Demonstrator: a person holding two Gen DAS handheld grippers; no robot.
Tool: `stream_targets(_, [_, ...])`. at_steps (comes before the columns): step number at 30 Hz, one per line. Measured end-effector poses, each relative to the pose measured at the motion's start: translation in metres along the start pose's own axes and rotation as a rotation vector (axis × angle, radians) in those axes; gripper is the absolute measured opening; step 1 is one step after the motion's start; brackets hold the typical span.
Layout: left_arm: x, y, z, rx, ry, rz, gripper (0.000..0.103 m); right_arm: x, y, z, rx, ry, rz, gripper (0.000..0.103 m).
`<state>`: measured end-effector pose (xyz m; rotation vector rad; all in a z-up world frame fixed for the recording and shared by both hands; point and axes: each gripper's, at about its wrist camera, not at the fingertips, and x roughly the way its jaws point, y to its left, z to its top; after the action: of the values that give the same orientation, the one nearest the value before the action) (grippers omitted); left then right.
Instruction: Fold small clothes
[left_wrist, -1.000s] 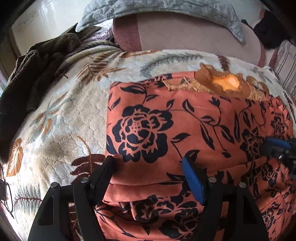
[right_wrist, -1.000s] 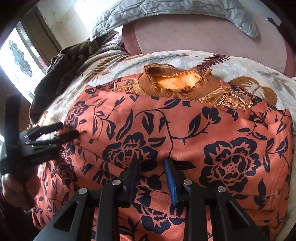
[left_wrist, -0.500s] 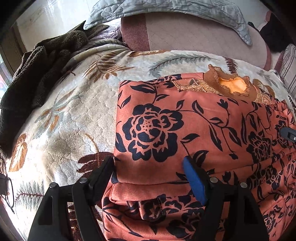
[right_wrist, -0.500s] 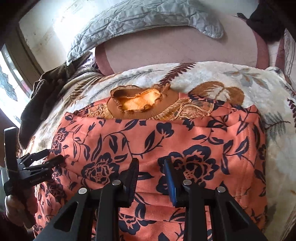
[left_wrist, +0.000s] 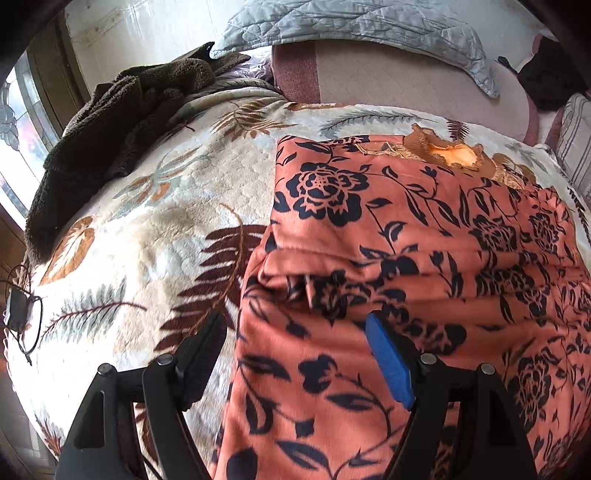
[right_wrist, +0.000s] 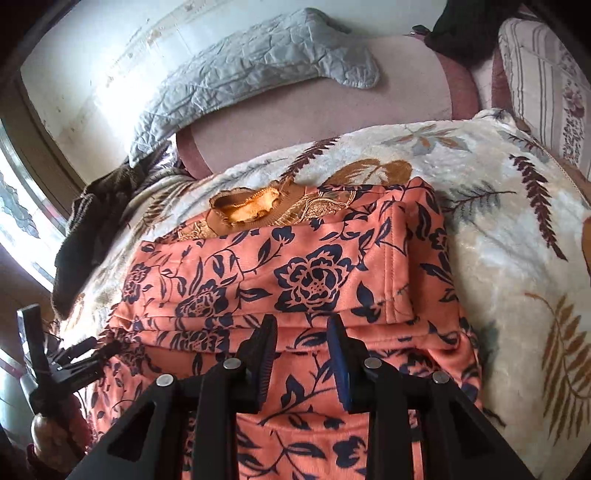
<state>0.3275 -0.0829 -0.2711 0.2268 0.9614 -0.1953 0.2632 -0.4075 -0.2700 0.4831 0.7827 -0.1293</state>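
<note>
An orange garment with black flowers (left_wrist: 406, 221) lies flat on the leaf-patterned blanket (left_wrist: 155, 221), its ribbed brown collar (left_wrist: 456, 155) at the far end. A folded layer ends in a ridge across its middle. My left gripper (left_wrist: 295, 321) hovers open and wide over the garment's left edge, one finger above the blanket, the blue-padded one above the cloth. Over the same garment (right_wrist: 314, 273), near its right side, my right gripper (right_wrist: 302, 321) stands open with a narrow gap and no cloth pinched. The left gripper (right_wrist: 88, 354) also shows at the lower left of the right wrist view.
A dark brown fleece (left_wrist: 110, 122) is heaped at the blanket's far left. A grey quilted cover (left_wrist: 351, 26) drapes over a pink cushion (left_wrist: 388, 77) behind. A striped pillow (right_wrist: 546, 81) sits at the far right. A black cable with a small box (left_wrist: 16, 314) lies at the left edge.
Both grippers pulled back toward the near end of the garment. The left one shifted left over the garment's edge, the right one shifted right and left the left wrist view.
</note>
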Motion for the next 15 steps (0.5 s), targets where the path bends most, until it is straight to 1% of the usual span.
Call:
stream_targets(1, [-0.008,0.000,-0.010,0.009,-0.013,0.005,0.078,-0.010,-0.003,-0.006,0.018,-0.013,0.018,0.037])
stream_targets(2, [-0.015,0.001,-0.018,0.019,-0.024,0.006,0.078,-0.019,-0.005,-0.012,0.030,-0.032,0.024,0.054])
stream_targets(4, [-0.030,0.003,-0.034,0.034,-0.040,0.002,0.079,-0.044,-0.011,-0.027,0.052,-0.097,0.030,0.076])
stream_targets(5, [-0.036,0.005,-0.042,0.037,-0.045,0.000,0.079,-0.056,-0.013,-0.033,0.058,-0.124,0.035,0.076])
stream_targets(6, [-0.043,0.008,-0.049,0.035,-0.047,-0.003,0.079,-0.065,-0.016,-0.038,0.063,-0.132,0.043,0.076])
stream_targets(9, [-0.062,0.020,-0.070,0.008,-0.040,-0.019,0.079,-0.089,-0.028,-0.057,0.085,-0.135,0.054,0.076])
stream_targets(13, [-0.084,0.040,-0.093,-0.046,0.004,-0.055,0.079,-0.120,-0.050,-0.087,0.121,-0.107,0.064,0.076])
stream_targets(15, [-0.092,0.053,-0.104,-0.087,0.036,-0.087,0.079,-0.134,-0.063,-0.103,0.145,-0.089,0.078,0.076])
